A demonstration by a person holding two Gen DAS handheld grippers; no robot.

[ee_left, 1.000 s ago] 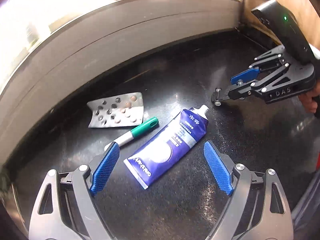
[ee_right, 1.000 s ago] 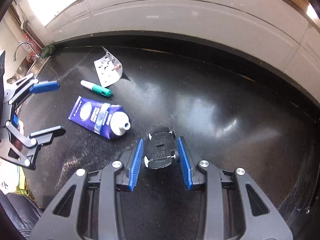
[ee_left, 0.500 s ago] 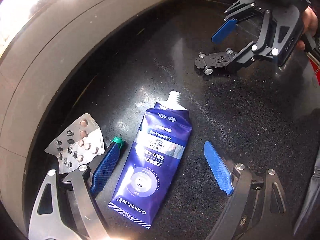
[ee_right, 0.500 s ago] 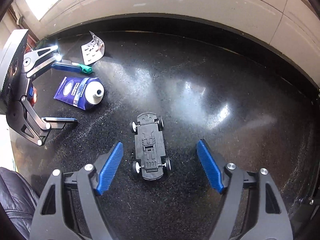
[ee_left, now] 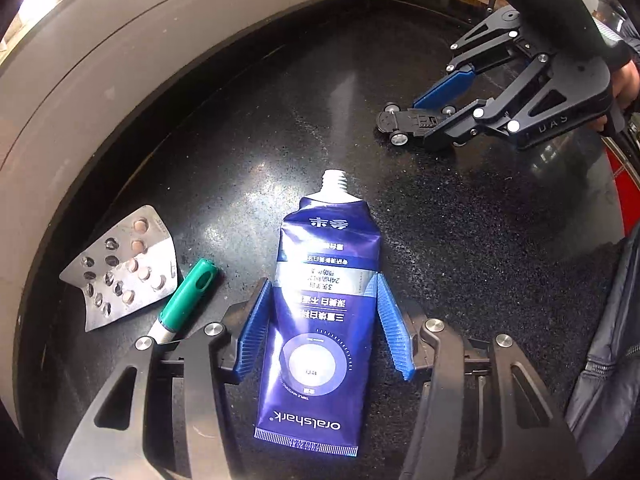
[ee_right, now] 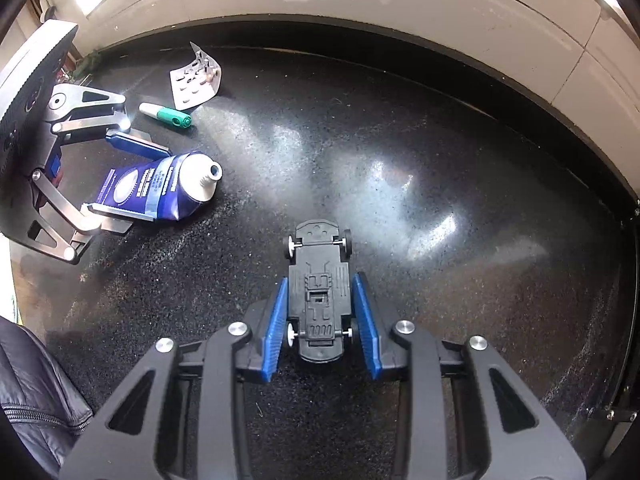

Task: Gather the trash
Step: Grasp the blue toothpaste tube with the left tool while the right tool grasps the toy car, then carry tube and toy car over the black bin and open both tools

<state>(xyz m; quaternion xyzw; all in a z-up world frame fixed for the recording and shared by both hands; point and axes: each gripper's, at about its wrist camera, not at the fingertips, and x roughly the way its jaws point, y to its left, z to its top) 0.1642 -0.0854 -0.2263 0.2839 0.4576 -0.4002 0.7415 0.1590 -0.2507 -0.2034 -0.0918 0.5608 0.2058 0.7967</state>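
Closure on both sides: within the last half second I brought both sets of fingers in from wide apart. The left gripper (ee_left: 320, 320) has dropped over the toothpaste tube (ee_left: 320, 320), and its blue pads (ee_left: 254, 330) now sit against the 2 long edges of the tube's middle, so I read it as clamped, though the tube lies flat on the black bench (ee_left: 460, 280) and is not yet lifted. The right gripper (ee_right: 322, 326) has closed on the upside-down toy car (ee_right: 320, 292); its pads (ee_right: 276, 330) meet the rear wheels on both sides, and the car also rests on the bench. Blister pack (ee_left: 122, 268) and green-capped marker (ee_left: 188, 296) lie just left of the left gripper, untouched; the marker's white end is partly hidden behind the left finger's frame. My judgement: 2 of 4 items are secured, lifting is next, and the tube, being soft, may buckle or slip under a sideways squeeze. No trash container shows in either view.
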